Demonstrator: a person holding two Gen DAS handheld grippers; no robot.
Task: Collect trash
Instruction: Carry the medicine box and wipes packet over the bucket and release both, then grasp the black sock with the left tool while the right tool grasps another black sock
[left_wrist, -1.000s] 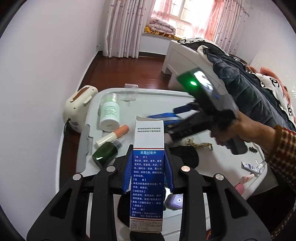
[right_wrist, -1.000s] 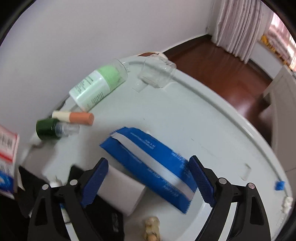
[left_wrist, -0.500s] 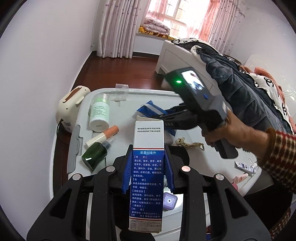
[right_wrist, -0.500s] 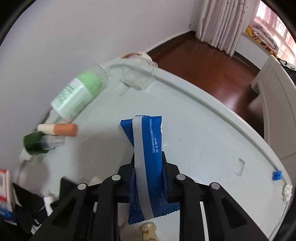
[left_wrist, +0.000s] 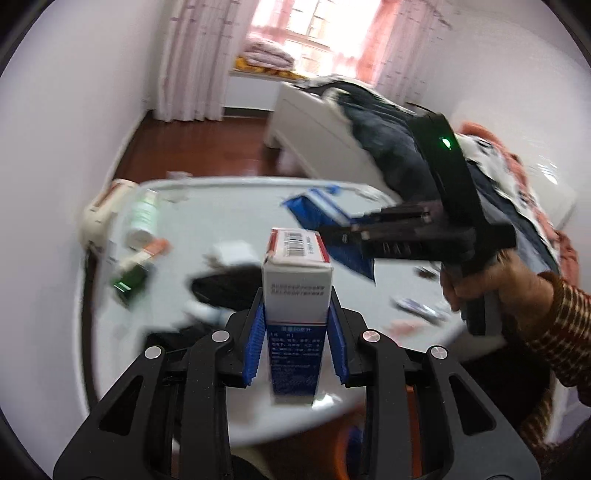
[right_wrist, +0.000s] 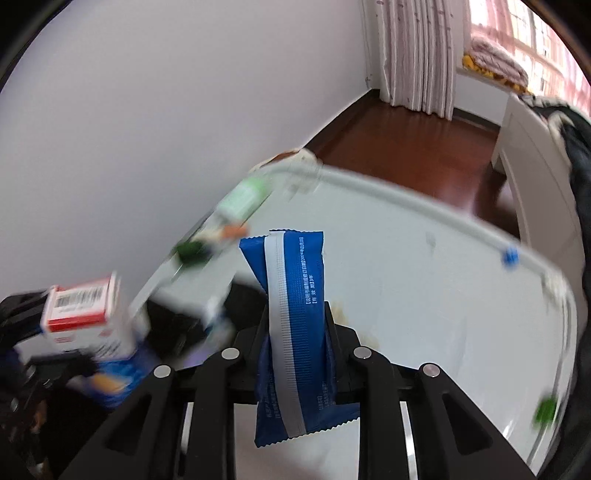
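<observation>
A bedroom with a pale table (left_wrist: 229, 221) by the wall, and both grippers holding trash above it.

The left gripper (left_wrist: 295, 332) is closed on a small box (left_wrist: 297, 291), its blue pads pressed to the box's two sides, the barcode end up and the box raised over the near part of the table. The right gripper (right_wrist: 295, 343) is clamped tight on a blue wrapper (right_wrist: 291, 317), which stands up between its fingers and hangs out below them, clear of the tabletop. On the table by the wall lie a white bottle (left_wrist: 142, 218), a green bottle (left_wrist: 129, 280) and an orange-capped tube (left_wrist: 153, 249), close together and blurred. A black cloth (left_wrist: 225, 284) lies just beyond the box. A bed (left_wrist: 388, 147) heaped with dark clothes stands past the table, with curtains (left_wrist: 192, 59) behind.
</observation>
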